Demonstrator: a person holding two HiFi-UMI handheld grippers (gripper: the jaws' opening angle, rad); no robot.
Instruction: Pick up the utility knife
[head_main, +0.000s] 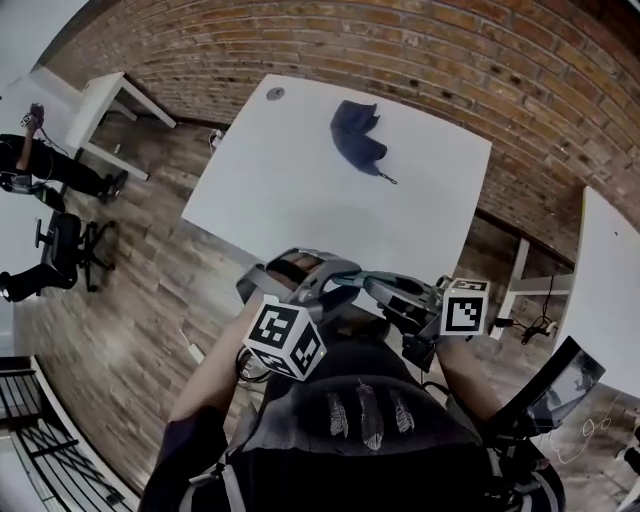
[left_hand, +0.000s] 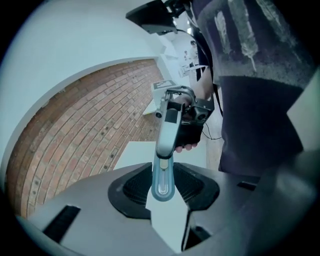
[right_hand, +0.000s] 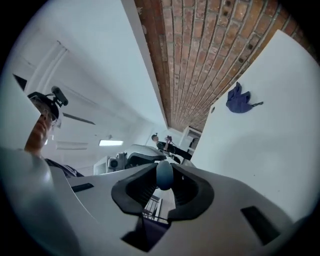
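Holding utility knife (left_hand: 165, 142) aloft, well above surface (head_main: 300, 200) — left gripper (left_hand: 163, 187) clamped on one end, right gripper (right_hand: 164, 176) pinching rounded other end. Risking slip and drop through shallow right-side bite or pulling ends apart.

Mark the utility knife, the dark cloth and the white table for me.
utility knife (left_hand: 164, 145): left gripper view, on its grey body.
dark cloth (head_main: 356, 136): head view, middle of the crumpled bundle.
white table (head_main: 290, 195): head view, bare part of its top.
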